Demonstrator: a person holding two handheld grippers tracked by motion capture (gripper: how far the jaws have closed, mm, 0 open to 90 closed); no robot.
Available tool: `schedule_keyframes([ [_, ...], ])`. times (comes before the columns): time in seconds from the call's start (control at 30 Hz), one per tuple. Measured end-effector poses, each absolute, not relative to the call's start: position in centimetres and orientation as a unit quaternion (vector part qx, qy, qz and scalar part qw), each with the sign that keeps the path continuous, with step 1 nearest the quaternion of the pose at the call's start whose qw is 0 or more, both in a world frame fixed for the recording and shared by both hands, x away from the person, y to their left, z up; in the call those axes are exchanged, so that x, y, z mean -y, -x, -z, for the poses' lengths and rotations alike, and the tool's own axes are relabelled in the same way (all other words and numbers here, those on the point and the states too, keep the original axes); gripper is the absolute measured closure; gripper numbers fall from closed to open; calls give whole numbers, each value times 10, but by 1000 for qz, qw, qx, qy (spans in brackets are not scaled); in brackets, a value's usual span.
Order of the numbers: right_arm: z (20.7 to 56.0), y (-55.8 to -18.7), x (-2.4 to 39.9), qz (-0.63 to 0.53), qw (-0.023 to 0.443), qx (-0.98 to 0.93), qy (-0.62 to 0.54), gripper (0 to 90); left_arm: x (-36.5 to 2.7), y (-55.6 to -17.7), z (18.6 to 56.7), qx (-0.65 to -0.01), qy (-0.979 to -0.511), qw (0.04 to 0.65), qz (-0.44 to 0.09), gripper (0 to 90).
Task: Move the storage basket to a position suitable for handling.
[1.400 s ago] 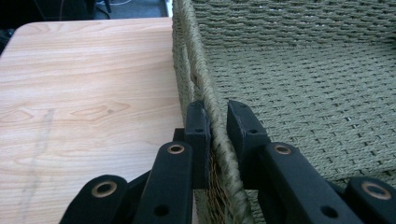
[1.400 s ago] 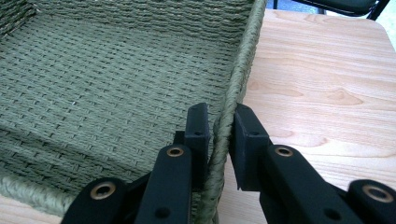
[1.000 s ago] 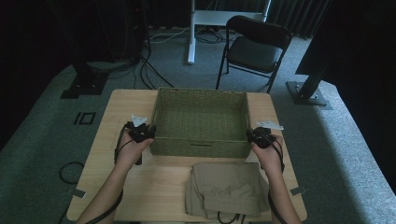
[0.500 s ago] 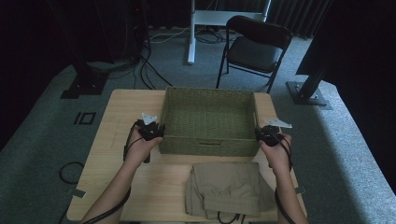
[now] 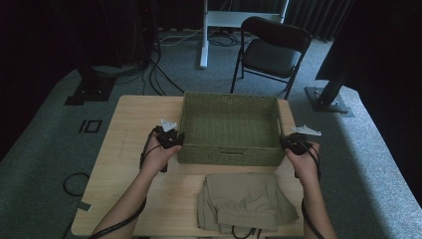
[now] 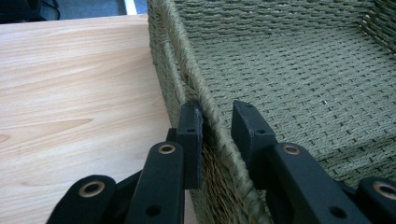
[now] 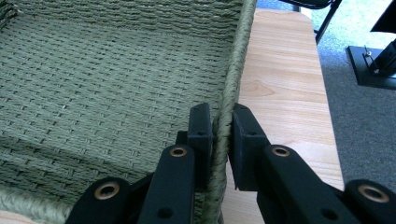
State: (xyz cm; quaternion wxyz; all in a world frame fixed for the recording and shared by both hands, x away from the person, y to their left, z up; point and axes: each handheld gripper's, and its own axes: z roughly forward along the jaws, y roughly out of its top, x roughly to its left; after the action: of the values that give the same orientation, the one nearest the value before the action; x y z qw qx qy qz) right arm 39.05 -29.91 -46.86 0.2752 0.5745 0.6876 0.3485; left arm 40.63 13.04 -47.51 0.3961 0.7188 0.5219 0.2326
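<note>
While the wooden table (image 5: 129, 124) spreads under my tongs, the woven basket (image 5: 230, 124) sits between them, its floor bare. My right gripper (image 7: 223, 122) is clenched on the basket's right rim, one jaw inside, one outside. My left gripper (image 6: 215, 122) straddles the left rim: outer jaw touching the wall, inner jaw standing off, so not fully closed. Behind my grippers, near me, lies folded olive cloth (image 5: 244, 201).

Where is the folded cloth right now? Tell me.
In the high view, the folded cloth lies at the table's near edge, just in front of the woven basket, between the person's forearms.
</note>
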Motion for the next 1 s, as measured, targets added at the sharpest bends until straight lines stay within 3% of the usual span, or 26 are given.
schedule_keyframes([
  [1.0,469,-390,339,-346,275,-677,-588,804,-95,-412,474,-502,-736,401,-216,716],
])
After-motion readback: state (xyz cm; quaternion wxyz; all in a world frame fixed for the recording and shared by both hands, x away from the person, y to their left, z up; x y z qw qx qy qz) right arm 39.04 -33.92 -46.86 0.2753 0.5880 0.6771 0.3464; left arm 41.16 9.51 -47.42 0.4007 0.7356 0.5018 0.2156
